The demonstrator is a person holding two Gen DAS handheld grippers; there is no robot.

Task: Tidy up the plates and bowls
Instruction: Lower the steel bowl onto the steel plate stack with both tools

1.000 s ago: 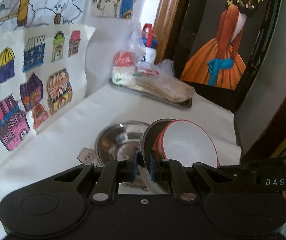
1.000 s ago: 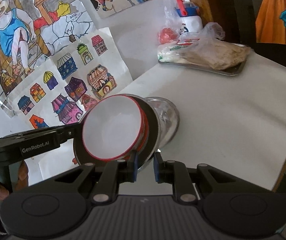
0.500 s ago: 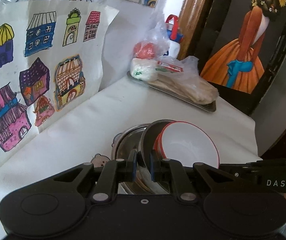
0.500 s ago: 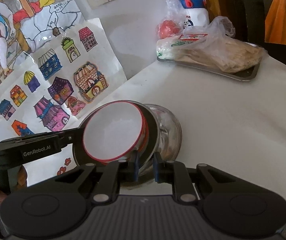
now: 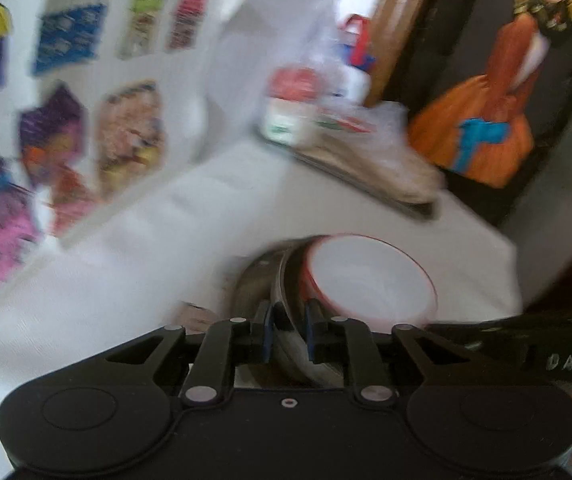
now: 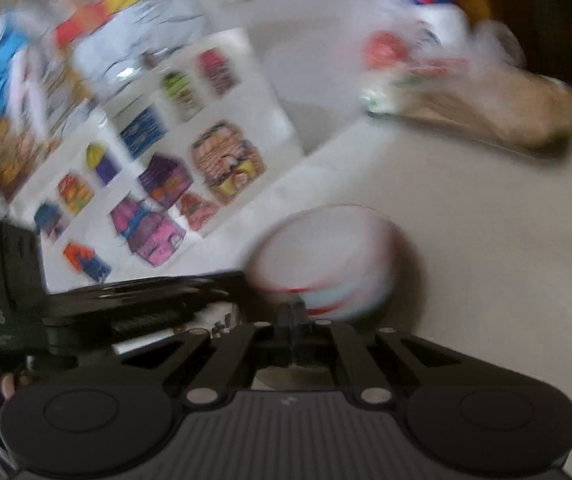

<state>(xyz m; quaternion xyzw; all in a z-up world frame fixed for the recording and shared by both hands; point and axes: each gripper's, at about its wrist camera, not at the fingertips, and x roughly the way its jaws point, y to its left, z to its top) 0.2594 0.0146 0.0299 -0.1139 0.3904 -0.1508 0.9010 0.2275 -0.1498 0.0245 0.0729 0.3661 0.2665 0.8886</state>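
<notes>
Both views are blurred by motion. A white bowl with a red rim [image 5: 370, 280] sits tilted in a steel plate [image 5: 286, 276], which leans on a steel bowl [image 5: 252, 284] on the white table [image 5: 146, 280]. My left gripper [image 5: 288, 336] has the plate's rim between its blue pads; its jaws are opening and a thin gap shows on each side of the rim. In the right wrist view the white bowl [image 6: 322, 264] lies just beyond my right gripper [image 6: 292, 316], which is shut, and I see nothing between its fingers. The left gripper's body [image 6: 126, 300] reaches in from the left.
A metal tray of plastic bags and a bottle [image 5: 350, 152] stands at the table's far corner. A sheet of coloured house drawings [image 5: 86, 128] leans against the wall on the left. A dark framed painting [image 5: 498, 112] stands behind the table's right edge.
The left jaws have parted slightly around the plate's rim. The right jaws, earlier on the plate and bowl's edge, have come together below the bowl. Both views have swung and turned blurry.
</notes>
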